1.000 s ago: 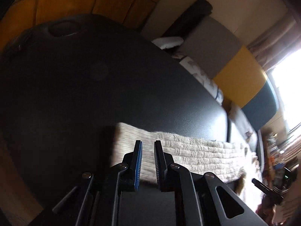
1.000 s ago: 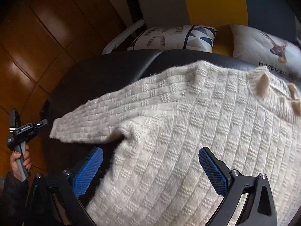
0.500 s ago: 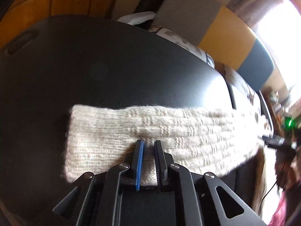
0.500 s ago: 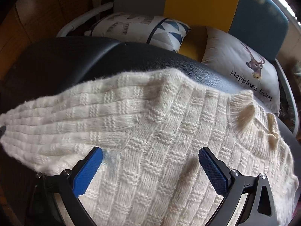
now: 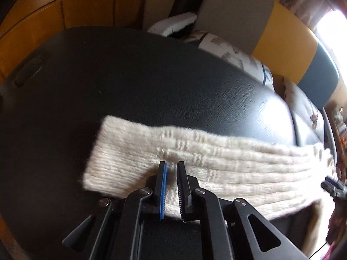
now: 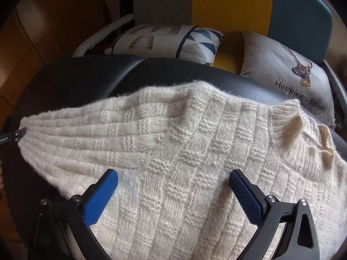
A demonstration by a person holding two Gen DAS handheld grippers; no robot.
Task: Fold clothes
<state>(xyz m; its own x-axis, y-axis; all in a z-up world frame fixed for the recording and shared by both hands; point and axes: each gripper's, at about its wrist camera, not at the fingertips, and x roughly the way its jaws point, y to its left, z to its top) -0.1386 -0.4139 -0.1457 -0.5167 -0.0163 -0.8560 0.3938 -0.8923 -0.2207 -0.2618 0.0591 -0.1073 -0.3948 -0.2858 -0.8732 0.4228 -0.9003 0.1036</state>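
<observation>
A black padded leather surface (image 5: pixel 151 91) is shown in front of a sofa with grey, yellow and blue back panels, where 2 printed cushions (image 6: pixel 164 41) rest. A cream knitted sweater (image 6: pixel 195 151) is spread flat on the black surface, its collar at the right and 1 sleeve (image 5: pixel 195 162) stretched out to the left. The left gripper (image 5: pixel 172 186) is seen low over the near edge of that sleeve, its jaws having just been closing to a narrow gap; knit shows in the gap, but whether it is pinched cannot be told. The right gripper (image 6: pixel 173 192) hovers over the sweater's body with its jaws wide apart, nothing held. A shallow bite could be lost once the sleeve is lifted, or only 1 layer caught, leaving a crooked fold; the loose knit could also be snagged and stretched.
</observation>
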